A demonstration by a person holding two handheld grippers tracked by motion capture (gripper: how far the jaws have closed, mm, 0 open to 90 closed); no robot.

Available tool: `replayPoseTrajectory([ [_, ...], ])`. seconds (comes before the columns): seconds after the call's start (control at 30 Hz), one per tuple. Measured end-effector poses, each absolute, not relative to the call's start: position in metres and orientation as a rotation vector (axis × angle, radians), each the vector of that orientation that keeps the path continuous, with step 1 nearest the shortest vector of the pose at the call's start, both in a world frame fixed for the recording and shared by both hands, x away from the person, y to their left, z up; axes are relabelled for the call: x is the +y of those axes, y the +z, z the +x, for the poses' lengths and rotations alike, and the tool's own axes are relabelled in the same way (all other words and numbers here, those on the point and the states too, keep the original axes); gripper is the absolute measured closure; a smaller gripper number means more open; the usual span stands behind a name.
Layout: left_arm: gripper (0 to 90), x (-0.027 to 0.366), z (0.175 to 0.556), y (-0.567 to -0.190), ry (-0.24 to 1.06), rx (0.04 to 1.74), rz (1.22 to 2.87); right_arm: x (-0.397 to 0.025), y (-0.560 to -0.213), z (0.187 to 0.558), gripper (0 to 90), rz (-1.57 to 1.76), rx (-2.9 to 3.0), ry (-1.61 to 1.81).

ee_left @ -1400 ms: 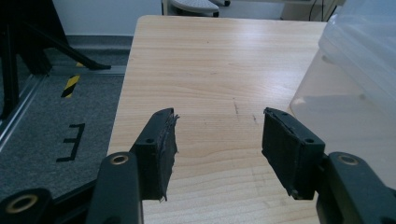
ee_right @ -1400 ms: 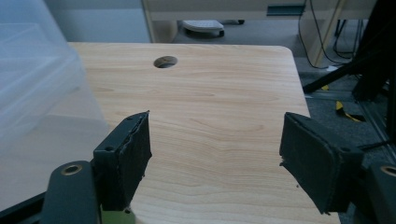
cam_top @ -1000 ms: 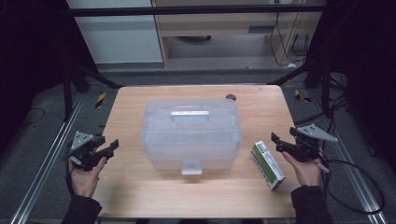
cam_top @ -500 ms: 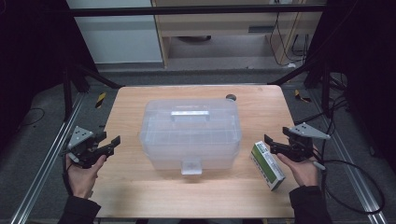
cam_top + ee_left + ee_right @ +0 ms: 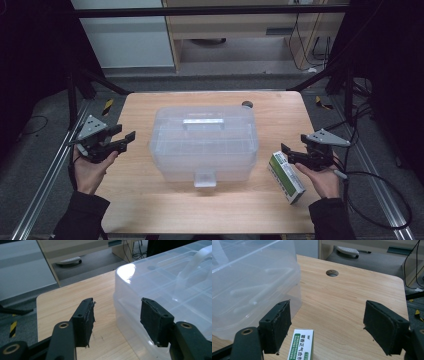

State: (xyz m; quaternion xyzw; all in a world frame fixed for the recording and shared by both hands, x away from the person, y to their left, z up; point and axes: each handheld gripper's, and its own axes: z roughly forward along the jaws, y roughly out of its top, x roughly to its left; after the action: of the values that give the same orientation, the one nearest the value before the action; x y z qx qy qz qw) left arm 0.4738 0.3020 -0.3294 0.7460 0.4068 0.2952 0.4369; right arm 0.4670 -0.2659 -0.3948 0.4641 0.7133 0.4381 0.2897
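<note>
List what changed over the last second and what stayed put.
The right gripper moved inward toward the table's middle and now hangs open over the green and white box. The left gripper edged a little toward the clear plastic bin, also open. Nothing was grasped or released. The bin, the box and the table stayed as they were.
</note>
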Motion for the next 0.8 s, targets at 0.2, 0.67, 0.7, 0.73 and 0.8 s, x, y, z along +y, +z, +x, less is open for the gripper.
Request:
replayPoseTrajectory([
  [0.2,43.0,0.284,0.482,-0.313,0.700,0.919,1.937,-0.268,-0.395,0.466,21.9,1.236,1.908,1.167],
  [0.67,38.8,0.252,0.501,-0.293,0.717,0.751,2.092,-0.271,-0.401,0.464,21.6,1.239,1.928,1.155],
  [0.7,38.1,0.251,0.501,-0.292,0.712,0.747,2.099,-0.271,-0.402,0.465,21.6,1.238,1.930,1.151],
  [0.73,37.6,0.249,0.502,-0.292,0.708,0.736,2.107,-0.271,-0.403,0.465,21.5,1.241,1.932,1.151],
  [0.8,36.7,0.247,0.502,-0.291,0.705,0.726,2.115,-0.271,-0.403,0.464,21.5,1.241,1.937,1.148],
])
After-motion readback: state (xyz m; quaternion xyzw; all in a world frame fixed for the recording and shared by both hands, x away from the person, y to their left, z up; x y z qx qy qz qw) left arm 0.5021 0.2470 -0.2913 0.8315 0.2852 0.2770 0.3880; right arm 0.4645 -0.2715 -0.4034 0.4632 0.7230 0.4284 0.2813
